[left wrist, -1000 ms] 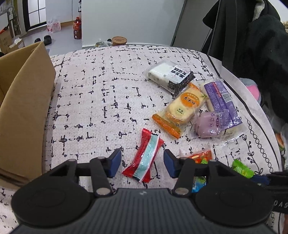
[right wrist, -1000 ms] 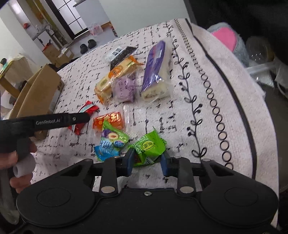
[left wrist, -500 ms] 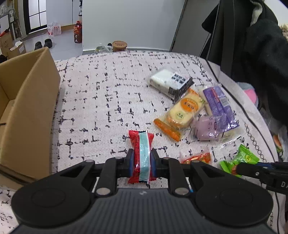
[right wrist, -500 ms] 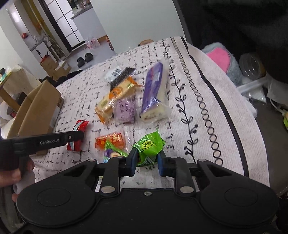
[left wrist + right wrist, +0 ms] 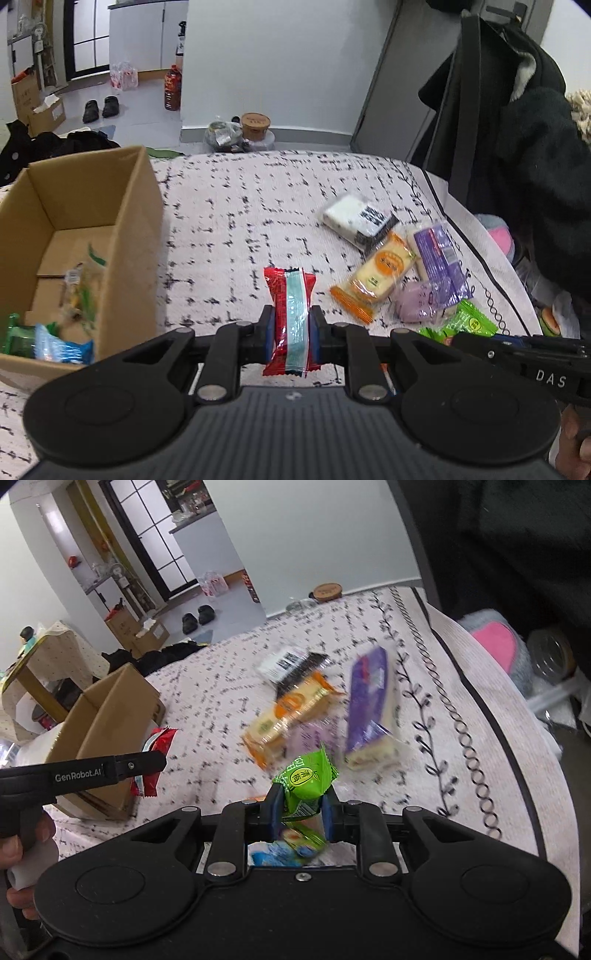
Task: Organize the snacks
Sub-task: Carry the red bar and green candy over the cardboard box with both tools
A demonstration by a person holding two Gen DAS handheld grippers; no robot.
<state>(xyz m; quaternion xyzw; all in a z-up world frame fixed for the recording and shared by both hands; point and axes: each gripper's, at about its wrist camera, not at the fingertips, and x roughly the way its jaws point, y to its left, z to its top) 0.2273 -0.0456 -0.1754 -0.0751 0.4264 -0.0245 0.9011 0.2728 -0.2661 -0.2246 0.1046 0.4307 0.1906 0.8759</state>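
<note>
Both grippers lifting a snack each above the patterned cloth

The left gripper (image 5: pixel 290 328) is clamping its jaws on a red snack packet (image 5: pixel 290 317), raised off the tablecloth (image 5: pixel 236 221) just right of the open cardboard box (image 5: pixel 122 236), which is holding a few wrapped snacks already; the right gripper (image 5: pixel 301 812) is pinching a green snack packet (image 5: pixel 306 779) in closed jaws, while farther out an orange cake packet (image 5: pixel 291 712), a purple packet (image 5: pixel 367 701) and a black-and-white packet (image 5: pixel 356 218) are lying close together on the cloth
</note>
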